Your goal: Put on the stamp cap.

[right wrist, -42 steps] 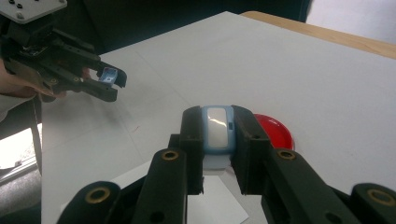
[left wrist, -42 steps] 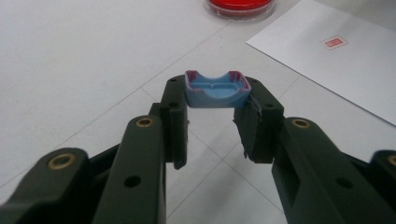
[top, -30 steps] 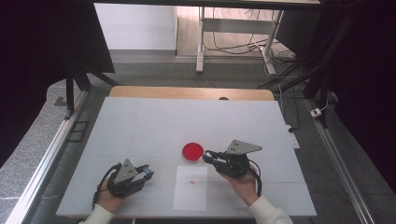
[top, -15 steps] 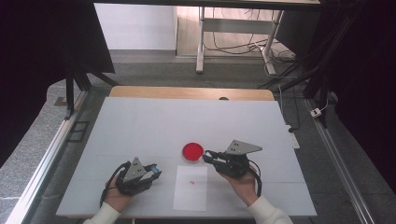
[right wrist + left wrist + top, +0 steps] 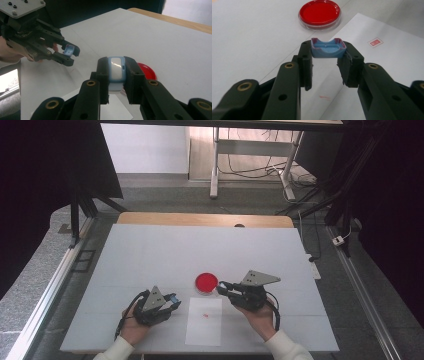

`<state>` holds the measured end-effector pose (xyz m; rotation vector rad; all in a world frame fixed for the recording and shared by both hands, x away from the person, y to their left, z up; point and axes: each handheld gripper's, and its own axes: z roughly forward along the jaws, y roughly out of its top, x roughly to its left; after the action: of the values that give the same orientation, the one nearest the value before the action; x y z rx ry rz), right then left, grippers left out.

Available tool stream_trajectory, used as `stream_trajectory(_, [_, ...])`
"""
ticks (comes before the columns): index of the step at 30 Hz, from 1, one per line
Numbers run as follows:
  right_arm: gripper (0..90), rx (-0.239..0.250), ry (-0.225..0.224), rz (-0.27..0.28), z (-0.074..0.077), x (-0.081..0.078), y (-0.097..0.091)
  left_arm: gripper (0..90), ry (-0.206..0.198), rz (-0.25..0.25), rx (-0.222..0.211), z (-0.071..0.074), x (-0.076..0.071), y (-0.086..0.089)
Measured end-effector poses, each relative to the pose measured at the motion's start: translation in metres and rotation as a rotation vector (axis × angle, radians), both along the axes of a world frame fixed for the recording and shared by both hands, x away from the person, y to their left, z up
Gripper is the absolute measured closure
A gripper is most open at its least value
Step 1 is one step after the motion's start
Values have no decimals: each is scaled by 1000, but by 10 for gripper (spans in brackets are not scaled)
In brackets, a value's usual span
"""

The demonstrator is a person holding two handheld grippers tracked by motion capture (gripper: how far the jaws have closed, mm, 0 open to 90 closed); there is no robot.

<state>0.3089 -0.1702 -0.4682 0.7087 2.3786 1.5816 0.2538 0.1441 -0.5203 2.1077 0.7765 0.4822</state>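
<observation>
Left gripper [image 5: 327, 65] has its jaws pinched on the small blue cap [image 5: 327, 47], open side facing up, held over the near edge of the white sheet [image 5: 205, 322]. Right gripper [image 5: 116, 75] is clamped on the blue-and-white stamp body [image 5: 116, 68], hovering just this side of the red ink dish [image 5: 206, 282]. From the right gripper view I can see the cap coming across in the other gripper, with a gap between the two pieces. My read: I'm bringing cap and body together to close it up. To do that cleanly I want the right hand steady, the cap's opening squared to the body's end, a slow straight approach, and no squeezing harder, or the little cap may skew in the pads.
</observation>
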Motion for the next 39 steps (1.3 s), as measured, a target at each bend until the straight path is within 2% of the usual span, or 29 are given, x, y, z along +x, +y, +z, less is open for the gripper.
stream_trajectory(9, [747, -1, 2, 7, 0, 0, 1, 652, -14, -26, 10, 1, 6, -17])
stream_trajectory(39, [746, -8, 4, 12, -2, -1, 3, 652, -10, -103, 23, -3, 20, -70])
